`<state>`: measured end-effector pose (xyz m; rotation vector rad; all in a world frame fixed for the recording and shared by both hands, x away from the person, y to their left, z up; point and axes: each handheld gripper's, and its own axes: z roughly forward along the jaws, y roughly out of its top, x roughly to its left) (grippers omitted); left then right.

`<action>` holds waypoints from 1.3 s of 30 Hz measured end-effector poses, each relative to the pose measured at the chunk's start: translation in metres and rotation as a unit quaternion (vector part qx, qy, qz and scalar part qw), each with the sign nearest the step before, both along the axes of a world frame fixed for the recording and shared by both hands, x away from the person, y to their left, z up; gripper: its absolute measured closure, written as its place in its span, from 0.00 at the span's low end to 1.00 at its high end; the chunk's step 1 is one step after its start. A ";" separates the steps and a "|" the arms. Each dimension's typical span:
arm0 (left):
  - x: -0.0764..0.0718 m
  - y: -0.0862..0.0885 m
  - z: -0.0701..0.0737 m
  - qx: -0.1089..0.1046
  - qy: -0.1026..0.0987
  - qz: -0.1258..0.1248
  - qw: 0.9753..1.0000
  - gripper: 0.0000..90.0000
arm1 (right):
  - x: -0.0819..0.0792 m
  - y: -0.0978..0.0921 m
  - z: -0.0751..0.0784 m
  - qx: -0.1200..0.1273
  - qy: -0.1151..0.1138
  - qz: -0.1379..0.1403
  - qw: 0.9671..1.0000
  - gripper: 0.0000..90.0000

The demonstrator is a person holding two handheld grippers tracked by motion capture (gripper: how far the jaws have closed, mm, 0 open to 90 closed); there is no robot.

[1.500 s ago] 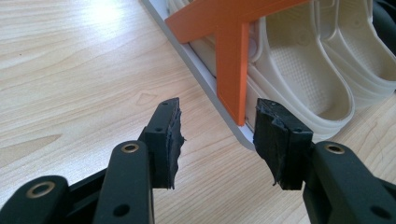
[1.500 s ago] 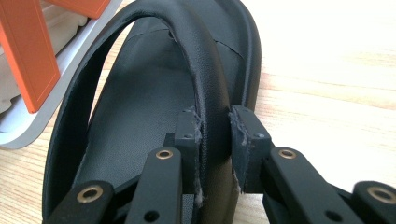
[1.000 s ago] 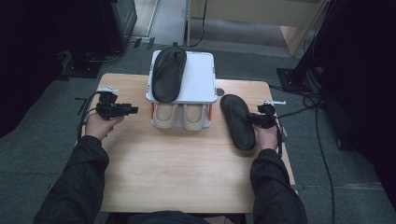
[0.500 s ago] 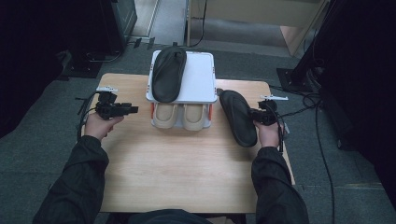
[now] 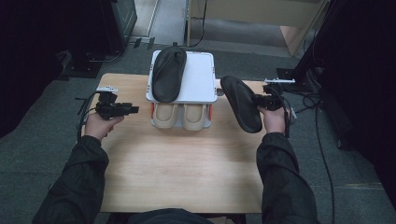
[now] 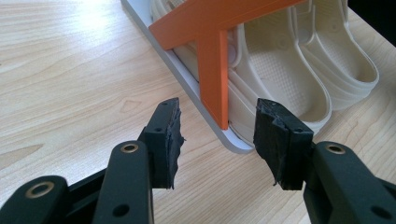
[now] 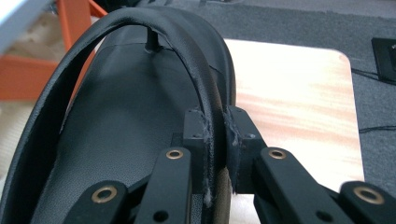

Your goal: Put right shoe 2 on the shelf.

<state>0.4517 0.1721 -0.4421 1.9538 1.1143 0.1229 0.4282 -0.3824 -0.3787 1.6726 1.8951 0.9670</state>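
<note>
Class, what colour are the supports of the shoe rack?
Orange; the rack's supports show best in the left gripper view.

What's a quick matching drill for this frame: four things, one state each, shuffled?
Things:
1. left gripper
2. right gripper
3. black flip-flop on rack
4. beige slippers

States:
A. on the rack's lower shelf
B. lying on the white top
C. open, holding nothing
D. shut on a black flip-flop's strap

Pairs: 1-C, 2-D, 3-B, 4-A

one flip-flop lies on the rack, two clogs under it, another flip-flop right.
</note>
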 end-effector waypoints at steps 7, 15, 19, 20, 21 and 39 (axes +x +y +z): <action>0.000 0.000 0.000 0.000 0.001 0.000 1.000 0.57 | 0.006 0.006 0.028 -0.002 -0.015 0.003 1.000 0.90; -0.001 0.000 0.001 -0.003 -0.002 0.000 1.000 0.57 | 0.016 0.019 0.060 -0.015 -0.034 0.012 0.999 0.90; -0.001 0.000 0.001 -0.004 -0.002 -0.001 1.000 0.57 | 0.025 0.033 0.071 -0.024 -0.040 0.020 0.999 0.89; -0.001 0.000 0.002 -0.003 -0.002 -0.001 1.000 0.57 | 0.028 0.037 0.073 -0.025 -0.042 0.022 0.999 0.89; -0.001 0.000 0.002 -0.004 -0.003 -0.001 1.000 0.57 | 0.031 0.041 0.074 -0.026 -0.042 0.023 0.999 0.90; 0.001 -0.003 -0.001 -0.004 -0.005 -0.013 1.000 0.57 | 0.086 0.119 0.074 -0.063 -0.018 0.048 0.997 0.89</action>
